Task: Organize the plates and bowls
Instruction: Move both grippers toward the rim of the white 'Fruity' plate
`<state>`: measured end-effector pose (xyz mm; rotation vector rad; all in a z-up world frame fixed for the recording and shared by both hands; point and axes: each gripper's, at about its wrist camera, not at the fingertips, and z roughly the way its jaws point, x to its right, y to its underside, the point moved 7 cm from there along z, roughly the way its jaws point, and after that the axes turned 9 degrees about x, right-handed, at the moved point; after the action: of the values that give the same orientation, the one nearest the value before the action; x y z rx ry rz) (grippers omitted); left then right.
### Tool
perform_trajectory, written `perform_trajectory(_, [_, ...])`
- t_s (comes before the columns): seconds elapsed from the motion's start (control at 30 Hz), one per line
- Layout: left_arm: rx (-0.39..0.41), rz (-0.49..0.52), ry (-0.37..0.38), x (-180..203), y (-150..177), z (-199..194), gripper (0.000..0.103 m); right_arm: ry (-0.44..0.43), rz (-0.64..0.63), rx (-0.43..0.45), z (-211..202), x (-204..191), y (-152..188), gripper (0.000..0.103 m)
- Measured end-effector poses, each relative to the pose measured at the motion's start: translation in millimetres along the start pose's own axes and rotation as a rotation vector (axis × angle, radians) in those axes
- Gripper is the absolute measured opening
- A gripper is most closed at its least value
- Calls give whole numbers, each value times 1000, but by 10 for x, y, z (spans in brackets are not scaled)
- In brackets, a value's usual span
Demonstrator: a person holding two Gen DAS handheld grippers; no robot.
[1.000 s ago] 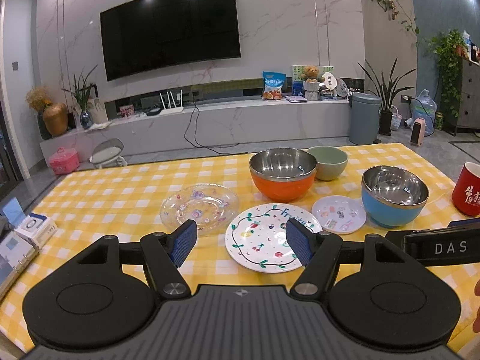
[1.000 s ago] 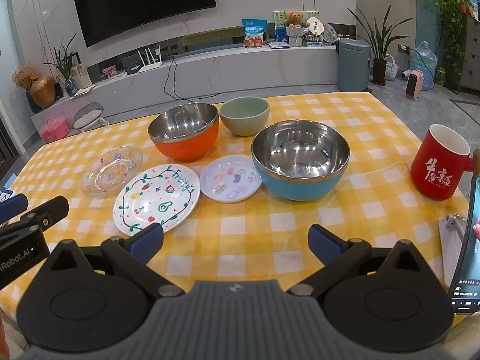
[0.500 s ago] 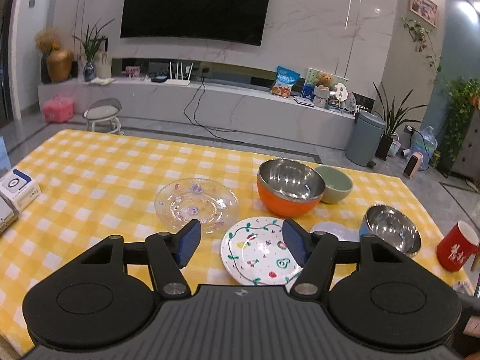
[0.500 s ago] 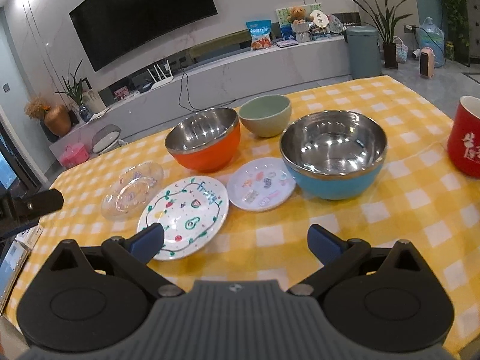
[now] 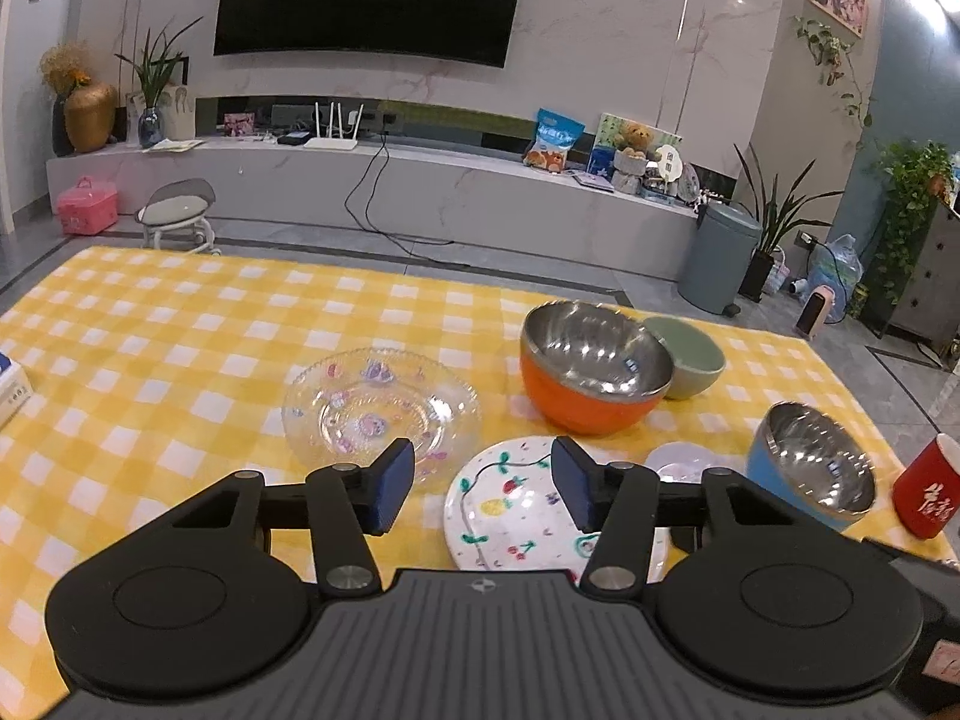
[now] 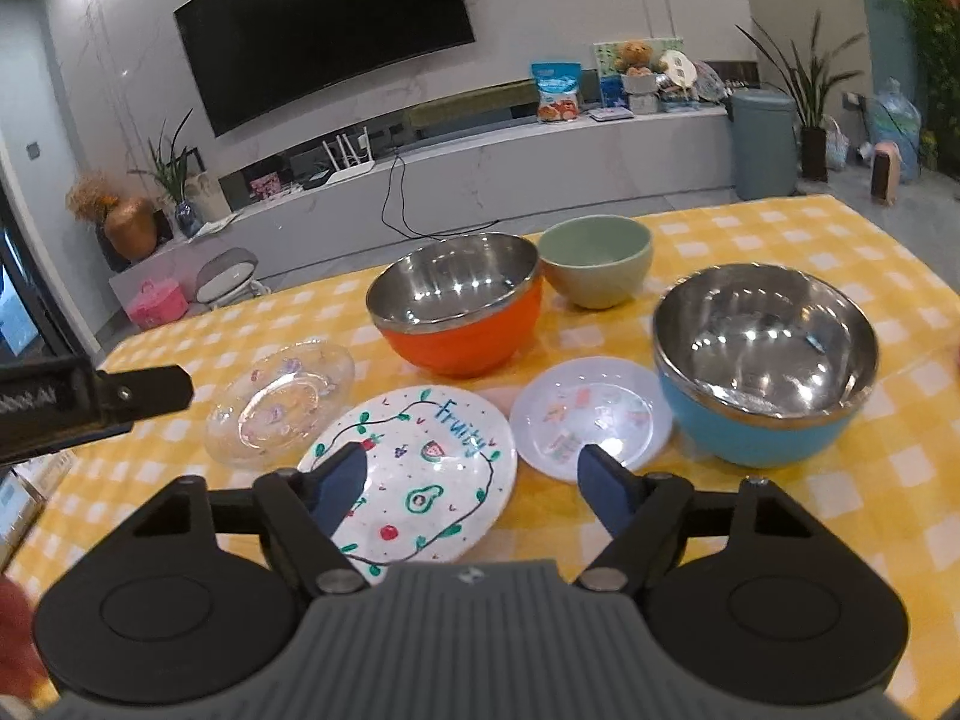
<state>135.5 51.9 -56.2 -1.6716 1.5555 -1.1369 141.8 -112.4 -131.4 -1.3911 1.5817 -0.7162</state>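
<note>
The step in hand looks like the approach: nothing is stacked or gathered yet, and both grippers hang above the near edge of the yellow checked tablecloth (image 5: 180,324) with the dishes spread out ahead of them. Both sets of jaws have just been closing, with nothing between them.

The left gripper (image 5: 483,489) has its fingers apart, holding and touching nothing. Past its left finger lies the clear glass plate (image 5: 381,411); between and just beyond the fingers is the fruit-painted plate (image 5: 510,510). Further ahead of the right finger stands the orange bowl (image 5: 591,378), with the green bowl (image 5: 690,360) right behind it.

The right gripper (image 6: 474,483) is likewise parted and empty. The fruit-painted plate (image 6: 420,468) sits under its left finger, the small white plate (image 6: 591,414) just ahead of its right finger, and the blue bowl (image 6: 762,360) beyond that to the right. A red mug (image 5: 927,489) stands off by the blue bowl and is probably no part of the job.

The next move likely calls for each gripper to drop lower and take a plate by its rim, which lies flat on the cloth, so a finger must slip under the edge. The glass plate may be slippery.
</note>
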Motion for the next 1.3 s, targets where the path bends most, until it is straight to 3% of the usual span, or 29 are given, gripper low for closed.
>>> perform_trajectory(0.07, [-21, -12, 1, -52, 56, 64, 58, 5, -12, -6, 60, -20, 26, 72])
perform_trajectory(0.13, [-27, -35, 3, -109, 79, 125, 57, -6, 17, -12, 110, -19, 45, 60])
perform_trajectory(0.33, [-20, -160, 29, -301, 70, 222, 57, -50, 47, -11, 276, -139, 67, 48])
perform_trajectory(0.53, [-55, -215, 71, -304, 132, 359, 50, -23, 98, -38, 444, -111, 125, 33])
perform_trajectory(0.67, [-59, -218, 83, -269, 196, 454, 44, 42, 136, -59, 467, 38, 190, 32])
perform_trajectory(0.83, [-94, -252, 96, -271, 303, 544, 44, 85, 180, -104, 501, 155, 287, 29])
perform_trajectory(1.3, [-125, -266, 114, -219, 398, 665, 41, 59, 186, -129, 580, 157, 351, 17])
